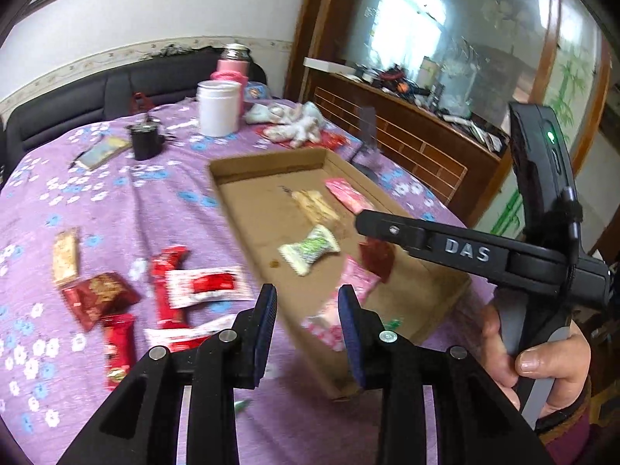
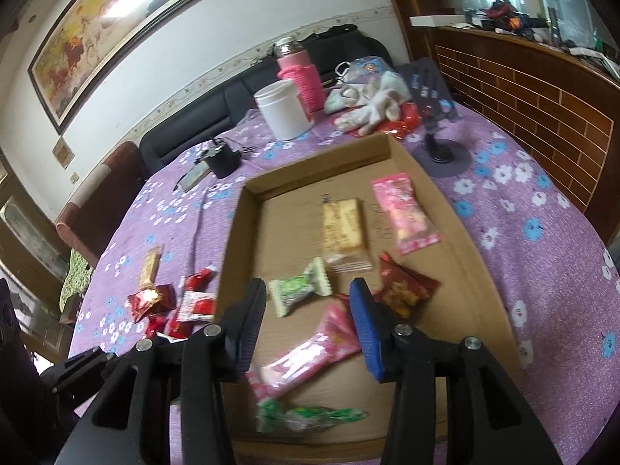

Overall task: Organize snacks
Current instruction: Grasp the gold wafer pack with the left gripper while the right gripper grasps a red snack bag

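A shallow cardboard tray lies on the purple flowered tablecloth. Inside it are a green-white candy, a beige cracker pack, a pink packet, a dark red packet, a long pink packet and a green packet. My right gripper hangs open above the long pink packet, pads clear of it. My left gripper is open over the tray's near left edge, holding nothing. Several red packets and a beige bar lie left of the tray.
At the table's far side stand a white jar, a pink bottle, a black cup, a phone stand and crumpled gloves. A dark sofa runs behind; a wooden cabinet is at the right.
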Demonstrator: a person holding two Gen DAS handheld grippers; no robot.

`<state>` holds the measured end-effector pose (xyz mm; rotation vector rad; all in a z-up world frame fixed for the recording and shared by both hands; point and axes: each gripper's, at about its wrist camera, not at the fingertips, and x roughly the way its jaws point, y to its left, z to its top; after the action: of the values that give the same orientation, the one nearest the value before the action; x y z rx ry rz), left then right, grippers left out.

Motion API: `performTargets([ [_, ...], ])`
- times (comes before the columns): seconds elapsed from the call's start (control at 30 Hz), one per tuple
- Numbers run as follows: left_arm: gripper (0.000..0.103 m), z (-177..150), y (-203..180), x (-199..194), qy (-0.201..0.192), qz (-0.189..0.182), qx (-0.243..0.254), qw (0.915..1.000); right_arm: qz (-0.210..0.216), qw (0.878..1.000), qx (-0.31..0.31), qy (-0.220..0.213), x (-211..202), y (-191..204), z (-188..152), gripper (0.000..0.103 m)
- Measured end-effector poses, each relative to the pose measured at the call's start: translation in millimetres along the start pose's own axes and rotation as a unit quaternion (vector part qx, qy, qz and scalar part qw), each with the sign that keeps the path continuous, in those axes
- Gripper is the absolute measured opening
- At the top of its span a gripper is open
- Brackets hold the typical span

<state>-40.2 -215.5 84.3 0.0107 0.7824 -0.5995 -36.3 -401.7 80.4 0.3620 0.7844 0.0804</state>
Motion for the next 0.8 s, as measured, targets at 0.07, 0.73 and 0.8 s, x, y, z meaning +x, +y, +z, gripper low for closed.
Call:
performTargets([
  [0.07, 0.034, 0.8, 14.0, -8.5, -0.006, 0.007, -0.014, 0.9999, 0.005, 1.000, -0.010, 0.002, 1.4, 11.4, 0.8, 0.044],
  [0.73, 0.038, 27.8, 219.3, -20.2, 0.034, 0.124, -0.198, 0.9717, 0.120, 0.988, -0.082, 0.060, 100.5, 158.3, -3.6, 0.044],
  [0.8, 0.060, 32.8, 227.9, -4.2, 0.051, 0.126, -0.205, 0.9692, 0.125, 0.986, -0.098, 0.057, 106.9, 155.2, -8.6, 0.044],
])
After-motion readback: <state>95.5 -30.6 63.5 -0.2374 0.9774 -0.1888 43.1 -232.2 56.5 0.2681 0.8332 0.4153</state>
